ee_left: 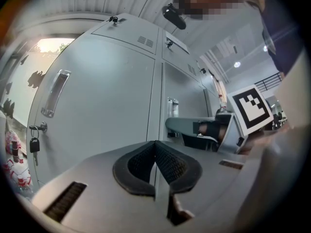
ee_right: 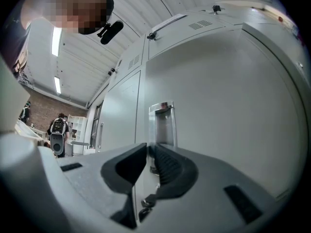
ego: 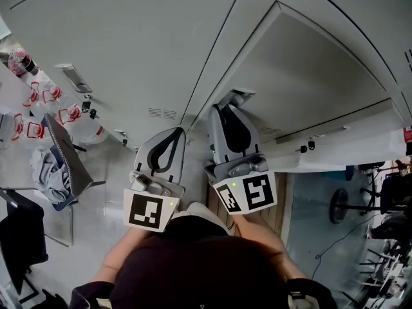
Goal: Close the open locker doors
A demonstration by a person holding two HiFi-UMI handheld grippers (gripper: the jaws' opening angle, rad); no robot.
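Right claw barely parted, empty, tips just short of handle. Left claw clenched, empty, left of handle. Locker door (looks ajar) right of handle: push flat, steady, close beside handle.

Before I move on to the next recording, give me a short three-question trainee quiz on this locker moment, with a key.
1. True or false: the left claw has its jaws together with nothing between them.
2. In the left gripper view, what hangs below the door handle at the left? A. keys B. a towel C. a cable
3. In the head view, which claw reaches further toward the lockers?
Key: 1 true; 2 A; 3 the right claw.
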